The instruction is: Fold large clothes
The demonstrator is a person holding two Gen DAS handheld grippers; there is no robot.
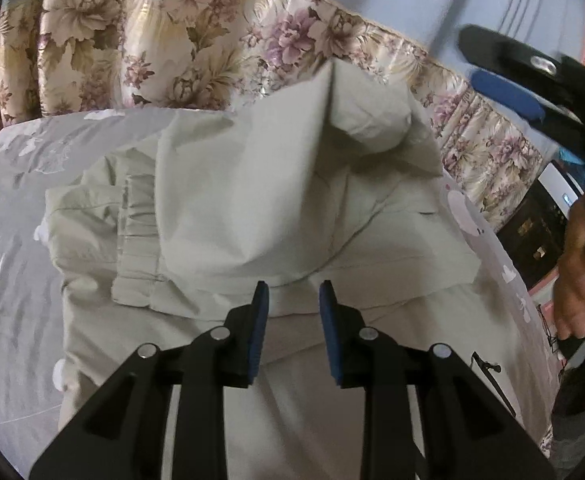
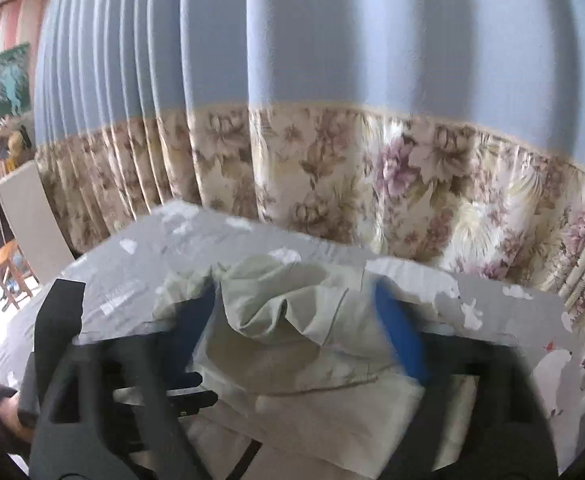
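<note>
Garment half-folded on the bed, both grippers free

Garment point(image 1: 252, 208) first: a pale grey-green piece of clothing, seemingly trousers given the gathered elastic band point(image 1: 138, 216) on its left side, lies bunched on the grey patterned bedsheet point(image 1: 12, 200). One flap rises in a loose peak toward the far edge of the bed, with layers doubled over beneath it. Its near part spreads flatter toward the camera. In the right wrist view the same cloth point(image 2: 292, 320) shows as a crumpled mound.

Left gripper point(image 1: 294, 292) hovers just over the near fold, its blue pads standing a little apart; no cloth is pinched between them, so it holds nothing. Right gripper point(image 2: 296, 312) is blurred but its jaws stand wide, framing the mound without pressing on it. It also shows at the upper right of the left wrist view, above the person's hand point(image 1: 580, 264).

Judged from this, a fold sits loosely laid and neither corner is in hand. The next move probably calls for catching the raised flap or an edge, drawing it flat across the layers below, and smoothing the bunching by the waistband.

Behind the bed hangs a blue curtain point(image 2: 332, 40) with a floral band point(image 2: 332, 168).
</note>
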